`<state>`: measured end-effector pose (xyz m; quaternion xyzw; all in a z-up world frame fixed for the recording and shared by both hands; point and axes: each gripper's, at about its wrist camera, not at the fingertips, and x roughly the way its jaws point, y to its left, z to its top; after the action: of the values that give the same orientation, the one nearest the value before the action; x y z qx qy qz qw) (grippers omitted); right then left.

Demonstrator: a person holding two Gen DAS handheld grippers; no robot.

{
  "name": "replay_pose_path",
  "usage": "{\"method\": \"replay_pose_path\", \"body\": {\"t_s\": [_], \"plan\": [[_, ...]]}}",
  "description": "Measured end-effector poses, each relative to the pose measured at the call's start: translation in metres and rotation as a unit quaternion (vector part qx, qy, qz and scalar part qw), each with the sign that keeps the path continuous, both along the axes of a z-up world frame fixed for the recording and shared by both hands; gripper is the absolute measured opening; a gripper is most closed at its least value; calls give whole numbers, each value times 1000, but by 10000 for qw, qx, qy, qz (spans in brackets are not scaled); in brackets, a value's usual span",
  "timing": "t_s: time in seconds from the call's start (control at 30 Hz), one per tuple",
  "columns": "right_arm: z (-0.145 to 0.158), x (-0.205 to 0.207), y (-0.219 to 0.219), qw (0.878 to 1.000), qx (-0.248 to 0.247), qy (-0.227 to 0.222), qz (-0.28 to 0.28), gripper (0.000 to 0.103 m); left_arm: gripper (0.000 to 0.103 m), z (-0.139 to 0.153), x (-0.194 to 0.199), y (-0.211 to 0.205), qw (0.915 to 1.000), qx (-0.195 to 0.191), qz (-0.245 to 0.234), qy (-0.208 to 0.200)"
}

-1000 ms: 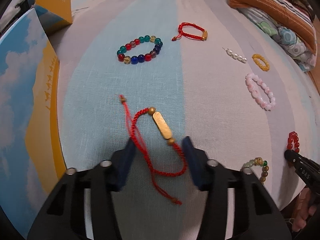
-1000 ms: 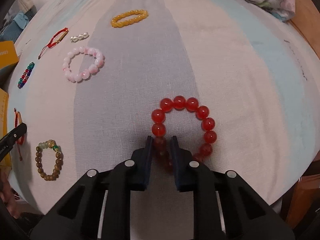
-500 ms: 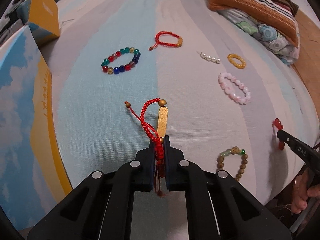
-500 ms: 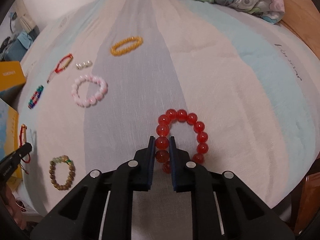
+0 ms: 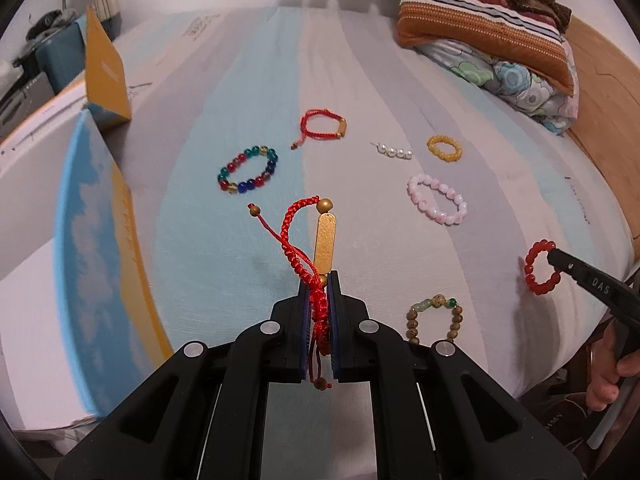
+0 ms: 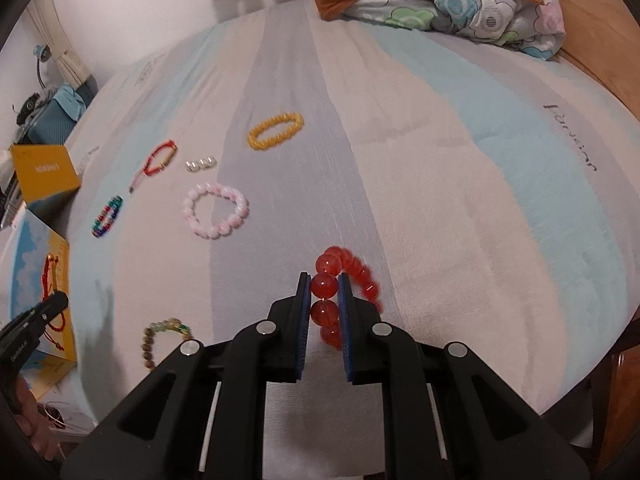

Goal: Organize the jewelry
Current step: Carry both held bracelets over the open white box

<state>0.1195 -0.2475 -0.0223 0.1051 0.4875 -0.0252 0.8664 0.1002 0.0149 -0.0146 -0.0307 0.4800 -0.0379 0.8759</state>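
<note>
My left gripper (image 5: 319, 280) is shut on a red braided cord bracelet with a gold bar (image 5: 325, 242), which hangs lifted off the striped bedsheet (image 5: 240, 264). My right gripper (image 6: 324, 282) is shut on a red bead bracelet (image 6: 347, 266), also lifted; its far beads are blurred. The left wrist view shows that red bead bracelet (image 5: 541, 266) at the right, pinched by the right gripper's black finger. The right wrist view shows the cord bracelet (image 6: 51, 280) at the far left, held by the left gripper.
Still on the sheet lie a multicoloured bead bracelet (image 5: 247, 175), a second red cord bracelet (image 5: 323, 128), a short pearl strand (image 5: 394, 153), a yellow bead bracelet (image 5: 444, 149), a pink bead bracelet (image 5: 437, 199) and a brown wooden one (image 5: 434, 318). Blue-and-yellow boxes (image 5: 100, 248) stand left; pillows (image 5: 484, 36) back right.
The left gripper closed on the red cord bracelet and raised it off the sheet. The right gripper, shut on the red beads all along, lifted them too. Both views now look from higher.
</note>
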Motion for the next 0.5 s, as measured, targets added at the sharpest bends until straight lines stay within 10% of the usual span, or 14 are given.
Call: {"method": "replay_pose_path", "body": {"t_s": [0.5], "plan": [[39, -9, 25, 9997, 164, -87, 141, 13, 7, 46, -23, 26, 9997, 162, 202, -41]]}}
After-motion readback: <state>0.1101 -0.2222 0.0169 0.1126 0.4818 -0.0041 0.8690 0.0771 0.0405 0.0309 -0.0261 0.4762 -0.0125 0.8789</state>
